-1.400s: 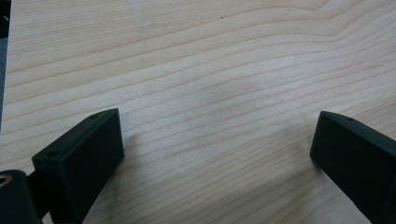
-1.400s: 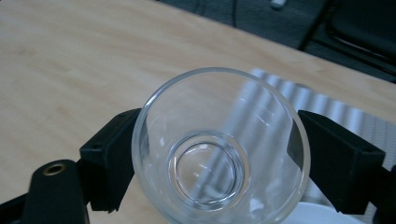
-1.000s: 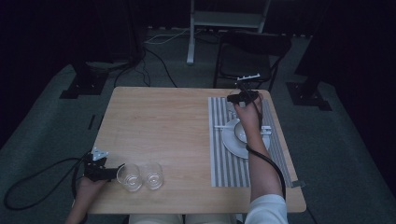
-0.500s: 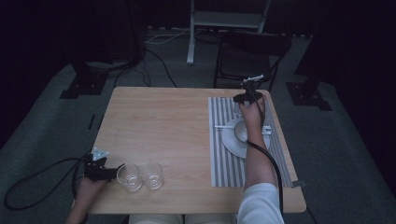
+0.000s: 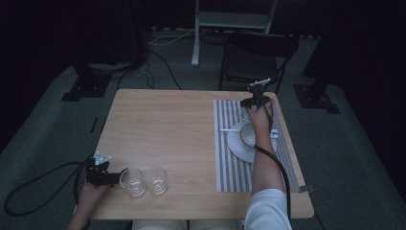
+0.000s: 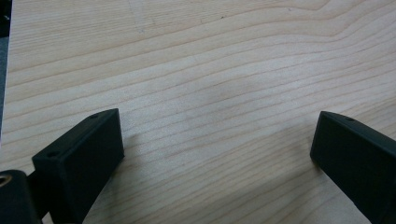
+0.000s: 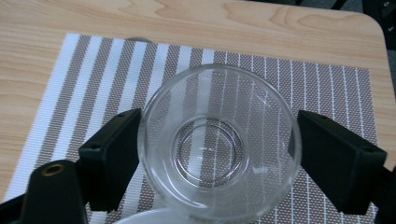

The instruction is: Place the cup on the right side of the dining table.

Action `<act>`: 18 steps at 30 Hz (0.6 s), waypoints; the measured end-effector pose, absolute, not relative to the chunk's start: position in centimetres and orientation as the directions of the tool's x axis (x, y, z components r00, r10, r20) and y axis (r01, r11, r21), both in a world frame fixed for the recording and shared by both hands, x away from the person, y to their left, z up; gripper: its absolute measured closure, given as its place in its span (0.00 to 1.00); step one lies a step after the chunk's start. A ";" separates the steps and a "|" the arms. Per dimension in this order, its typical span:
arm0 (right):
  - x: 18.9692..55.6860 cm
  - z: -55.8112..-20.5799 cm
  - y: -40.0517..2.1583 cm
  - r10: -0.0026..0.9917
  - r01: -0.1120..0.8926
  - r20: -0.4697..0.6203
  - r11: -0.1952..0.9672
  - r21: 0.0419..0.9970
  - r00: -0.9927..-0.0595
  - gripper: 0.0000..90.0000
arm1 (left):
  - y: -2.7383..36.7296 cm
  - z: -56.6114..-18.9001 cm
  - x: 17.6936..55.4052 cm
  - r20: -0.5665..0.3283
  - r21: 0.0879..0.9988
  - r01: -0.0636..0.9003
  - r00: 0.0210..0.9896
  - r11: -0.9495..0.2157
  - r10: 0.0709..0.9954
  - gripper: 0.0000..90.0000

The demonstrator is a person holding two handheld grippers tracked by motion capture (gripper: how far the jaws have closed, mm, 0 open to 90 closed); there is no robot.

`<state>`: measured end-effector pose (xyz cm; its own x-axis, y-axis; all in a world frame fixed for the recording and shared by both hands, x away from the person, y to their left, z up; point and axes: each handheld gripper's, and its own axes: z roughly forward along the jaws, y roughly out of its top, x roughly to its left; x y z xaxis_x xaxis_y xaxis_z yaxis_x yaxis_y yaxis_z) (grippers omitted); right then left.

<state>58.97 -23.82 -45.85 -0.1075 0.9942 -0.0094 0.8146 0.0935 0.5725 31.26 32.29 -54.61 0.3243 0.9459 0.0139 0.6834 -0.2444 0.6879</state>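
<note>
My right gripper [image 7: 219,130] is shut on a clear drinking glass [image 7: 219,154], seen from above with both jaws against its sides. Below it lies the far end of a brown-and-white striped placemat [image 7: 327,88]. In the high view this right gripper [image 5: 251,106] is at the placemat's [image 5: 230,167] far edge, beyond a white plate [image 5: 238,149] that carries a bowl [image 5: 249,135]. My left gripper [image 5: 117,175] rests at the near left corner of the table, open, its tips just left of two empty glasses [image 5: 133,182] [image 5: 156,180]. The left gripper [image 6: 217,130] has bare wood between its jaws.
A pale utensil handle [image 5: 226,130] lies across the placemat, left of the plate. A dark chair [image 5: 258,52] stands just beyond the table's far right edge. The wooden tabletop [image 5: 163,124] spreads between the two hands. Cables trail off the table's near left.
The right hand has carried the glass a little farther toward the far end of the placemat and then slightly down. The left gripper and the two glasses have stayed put.
</note>
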 end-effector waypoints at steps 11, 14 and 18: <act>57.4 -44.5 -23.4 0.990 0.785 -0.021 0.125 0.607 -0.142 0.19 | 32.3 -54.6 31.3 0.014 0.688 0.683 0.324 -0.244 0.946 0.03; 57.0 -44.4 -23.1 0.986 0.780 -0.022 0.142 0.609 -0.163 0.19 | 32.3 -54.6 31.3 0.014 0.688 0.683 0.324 -0.244 0.946 0.03; 56.4 -44.6 -22.7 0.983 0.774 -0.028 0.161 0.612 -0.182 0.19 | 32.3 -54.6 31.3 0.014 0.688 0.683 0.324 -0.244 0.946 0.03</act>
